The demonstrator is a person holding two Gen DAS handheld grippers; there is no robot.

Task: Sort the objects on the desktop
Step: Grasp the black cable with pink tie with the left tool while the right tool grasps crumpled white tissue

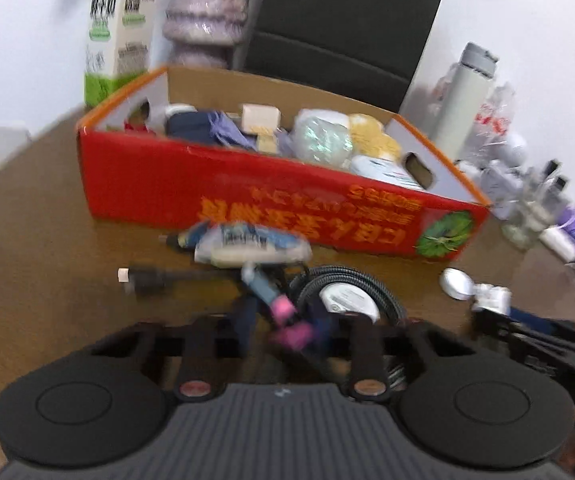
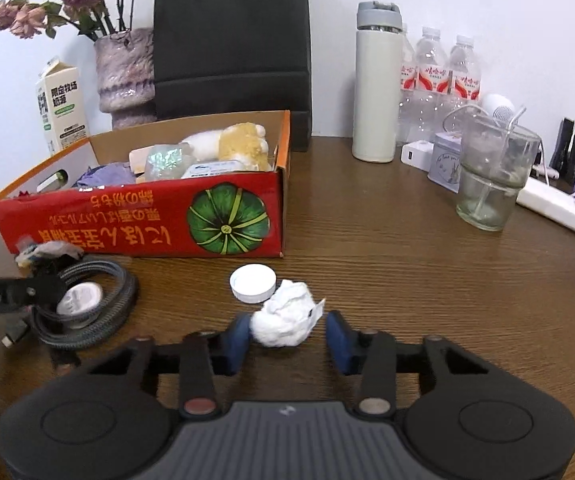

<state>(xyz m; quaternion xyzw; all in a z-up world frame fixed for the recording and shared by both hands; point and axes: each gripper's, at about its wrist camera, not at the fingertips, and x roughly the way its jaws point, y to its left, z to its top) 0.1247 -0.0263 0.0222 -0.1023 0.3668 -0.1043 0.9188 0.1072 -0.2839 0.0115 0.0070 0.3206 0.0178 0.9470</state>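
Observation:
A red cardboard box holding several soft items stands on the brown desk. My right gripper is open, its blue pads either side of a crumpled white tissue on the desk; the left pad touches it. A white bottle cap lies just beyond. My left gripper is open over a pink-and-blue item, with a coiled black cable around a white disc. A blue-white wrapper lies near the box. The left view is blurred.
Behind the box stand a milk carton, a vase of dried roses and a black bag. At the right are a white flask, water bottles, a glass and a white power strip.

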